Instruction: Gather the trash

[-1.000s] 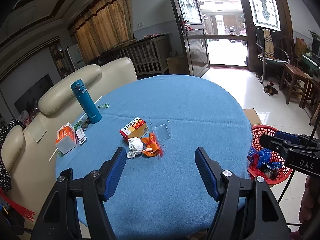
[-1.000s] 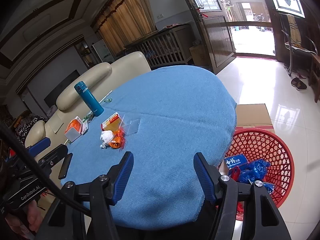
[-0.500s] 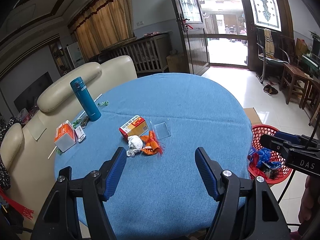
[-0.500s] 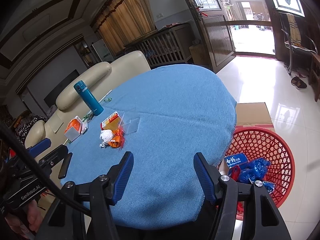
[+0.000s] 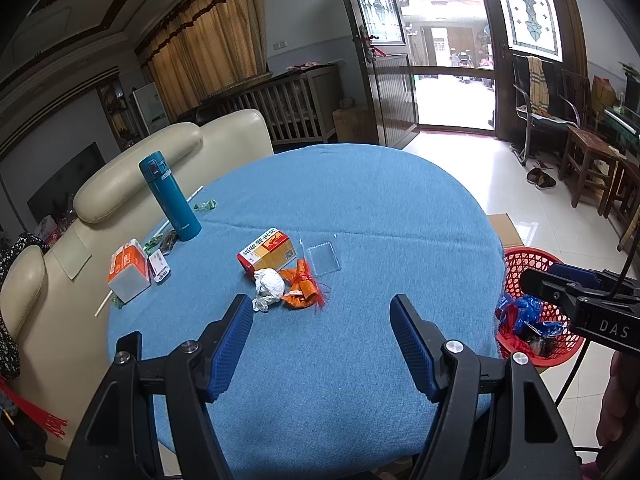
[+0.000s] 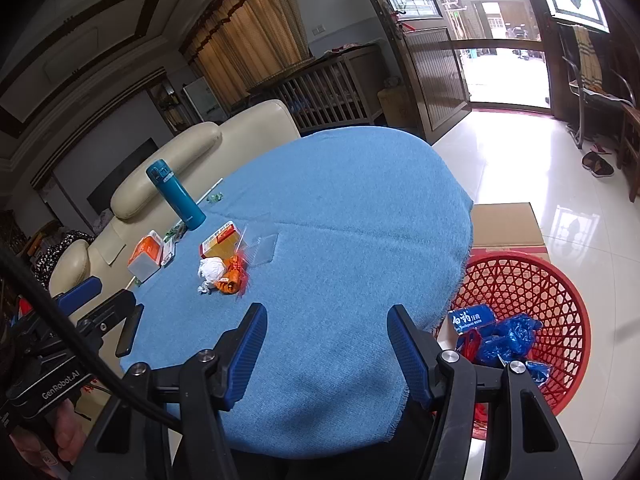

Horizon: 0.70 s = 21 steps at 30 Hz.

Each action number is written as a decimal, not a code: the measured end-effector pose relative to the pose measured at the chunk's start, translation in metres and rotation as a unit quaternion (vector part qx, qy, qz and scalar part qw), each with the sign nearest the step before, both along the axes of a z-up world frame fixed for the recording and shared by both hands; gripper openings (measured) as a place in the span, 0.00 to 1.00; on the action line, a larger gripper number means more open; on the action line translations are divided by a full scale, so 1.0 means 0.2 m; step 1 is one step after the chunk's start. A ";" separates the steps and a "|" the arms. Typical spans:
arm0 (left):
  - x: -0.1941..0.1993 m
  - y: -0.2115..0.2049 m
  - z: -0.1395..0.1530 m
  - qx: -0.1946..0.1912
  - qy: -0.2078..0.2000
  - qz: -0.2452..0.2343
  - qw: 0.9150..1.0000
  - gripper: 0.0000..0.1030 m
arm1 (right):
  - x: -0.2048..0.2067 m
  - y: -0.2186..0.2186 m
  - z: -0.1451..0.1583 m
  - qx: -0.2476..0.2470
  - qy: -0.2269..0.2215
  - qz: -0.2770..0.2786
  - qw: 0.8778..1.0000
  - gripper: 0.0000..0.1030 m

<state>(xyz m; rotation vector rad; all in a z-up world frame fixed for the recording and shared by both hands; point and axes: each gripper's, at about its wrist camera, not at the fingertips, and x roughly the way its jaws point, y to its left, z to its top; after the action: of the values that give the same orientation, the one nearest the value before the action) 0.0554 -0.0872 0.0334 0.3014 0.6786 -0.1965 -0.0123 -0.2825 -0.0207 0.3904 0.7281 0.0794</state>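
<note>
On the round table's blue cloth (image 5: 360,208) lies a small pile of trash: a crumpled white paper ball (image 5: 269,283) (image 6: 211,271), an orange wrapper with red fringe (image 5: 302,288) (image 6: 232,276), a red-and-yellow carton (image 5: 267,249) (image 6: 219,240) and a clear plastic lid (image 5: 321,257) (image 6: 262,246). My left gripper (image 5: 322,316) hovers open above the near cloth, just short of the pile. Open and empty too, my right gripper (image 6: 323,322) hangs over the table's near right edge. On the floor to the right stands a red mesh basket (image 6: 560,292) (image 5: 528,258) with blue wrappers inside.
A teal flask (image 5: 170,196) stands upright at the table's left, with an orange-and-white box (image 5: 127,269), small packets and a straw beside it. A cream sofa (image 5: 168,148) lies beyond the table. A cardboard box (image 6: 506,224) sits behind the basket. Chairs stand by the right wall.
</note>
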 end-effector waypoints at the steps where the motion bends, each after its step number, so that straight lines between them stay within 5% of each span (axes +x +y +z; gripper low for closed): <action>1: 0.00 0.00 0.00 0.000 0.000 0.000 1.000 0.70 | 0.00 0.00 0.00 0.000 0.000 0.000 1.000 0.65; 21: 0.01 0.00 -0.02 0.000 0.006 -0.001 1.000 0.70 | 0.01 0.00 -0.01 0.000 0.003 0.001 1.000 0.65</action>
<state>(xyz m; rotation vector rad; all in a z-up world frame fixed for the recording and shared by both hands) 0.0582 -0.0877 0.0292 0.3003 0.6911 -0.2002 -0.0111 -0.2823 -0.0233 0.3897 0.7349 0.0807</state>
